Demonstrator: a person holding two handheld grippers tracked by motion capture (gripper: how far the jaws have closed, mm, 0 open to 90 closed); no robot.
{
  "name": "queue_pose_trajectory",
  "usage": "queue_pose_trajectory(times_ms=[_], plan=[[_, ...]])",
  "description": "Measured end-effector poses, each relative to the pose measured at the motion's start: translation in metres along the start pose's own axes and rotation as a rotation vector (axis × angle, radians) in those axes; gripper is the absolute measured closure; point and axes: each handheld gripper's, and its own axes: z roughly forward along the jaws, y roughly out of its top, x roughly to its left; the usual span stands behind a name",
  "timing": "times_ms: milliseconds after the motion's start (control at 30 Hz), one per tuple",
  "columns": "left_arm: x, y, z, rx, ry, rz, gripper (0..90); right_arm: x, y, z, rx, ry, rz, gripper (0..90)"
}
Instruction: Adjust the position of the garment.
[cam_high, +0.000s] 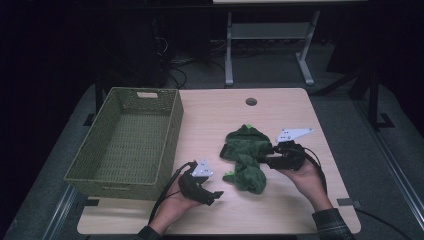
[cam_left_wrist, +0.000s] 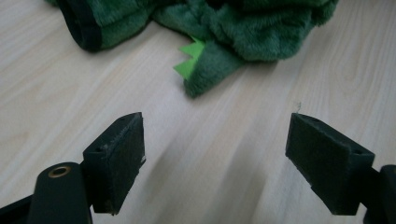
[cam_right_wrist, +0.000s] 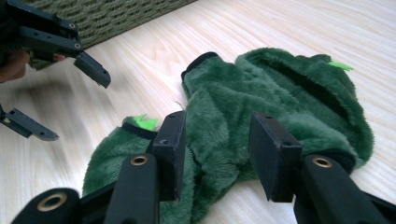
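Leftmost on the wooden table (cam_high: 210, 220) stands a woven green basket (cam_high: 107, 185), its long side running away from the person. Just to the right of the basket's near corner, the person's left hand (cam_high: 175, 205) holds the left gripper (cam_high: 212, 196) low over the tabletop. Its jaws stand wide apart with nothing between them, and in the left gripper view bare wood lies between the two black pads (cam_left_wrist: 119, 158). They point toward the green plush garment (cam_high: 247, 157), which lies crumpled right of the basket, well apart from it and near the middle of the table. A small bright green spiked trim (cam_left_wrist: 189, 63) on the garment's nearest fold points toward the left gripper, close to it yet not touching.

Right of the garment, the right gripper (cam_high: 265, 155) reaches in from the person's right hand (cam_high: 307, 175), its grey plate (cam_high: 294, 134) tilted above it. Its jaws are partly apart, straddling a raised fold of the plush; in the right gripper view the fabric bulges up between the pads (cam_right_wrist: 170, 149), which do not visibly press on it. That view also shows the left gripper farther off, in front of the basket wall. A round hole (cam_high: 251, 101) sits in the tabletop beyond the garment, right of the basket's far end.
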Motion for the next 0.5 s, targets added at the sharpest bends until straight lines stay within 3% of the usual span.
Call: queue_pose_trajectory(times_ms=[267,333,500], plan=[[0.018,0.031,0.004,-0.016,-0.005,0.008,25.8,-0.018,0.006,-0.006,-0.035,-0.023,0.031,55.9],[0.025,0.040,0.004,-0.027,-0.010,0.005,30.3,-0.023,0.009,-0.006,-0.023,-0.035,0.031,55.8],[0.040,0.061,0.009,-0.041,0.009,-0.002,31.7,-0.034,0.018,-0.006,-0.012,-0.056,0.039,56.4]])
